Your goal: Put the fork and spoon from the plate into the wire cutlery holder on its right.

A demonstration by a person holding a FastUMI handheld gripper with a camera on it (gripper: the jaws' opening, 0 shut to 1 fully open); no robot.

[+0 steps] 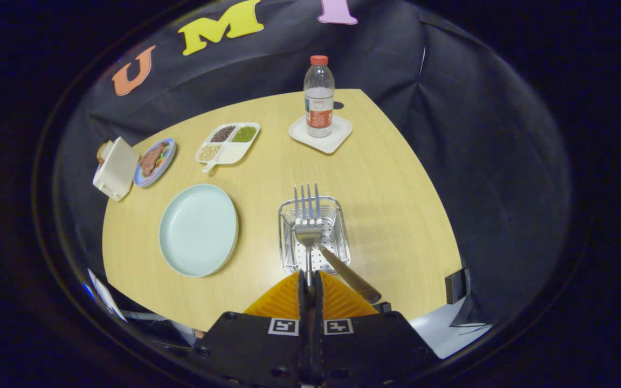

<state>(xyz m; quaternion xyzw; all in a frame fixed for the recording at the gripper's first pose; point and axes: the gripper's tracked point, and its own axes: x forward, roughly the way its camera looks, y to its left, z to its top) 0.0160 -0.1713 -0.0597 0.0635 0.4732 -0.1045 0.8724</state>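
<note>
With fork [307, 215] pinched tight between gripper [310, 281] fingers, hovering right over wire cutlery holder [314, 234], spoon [349, 275] already inside. Just needs lowering and letting go. Plate [198, 229] looks cleared.

Wooden table [397, 215] carries plate [198, 230], wire holder [337, 237], divided tray [228, 143], saucer [320, 136]

Black gripper [310, 280] body, two square tag markers, screws
</note>
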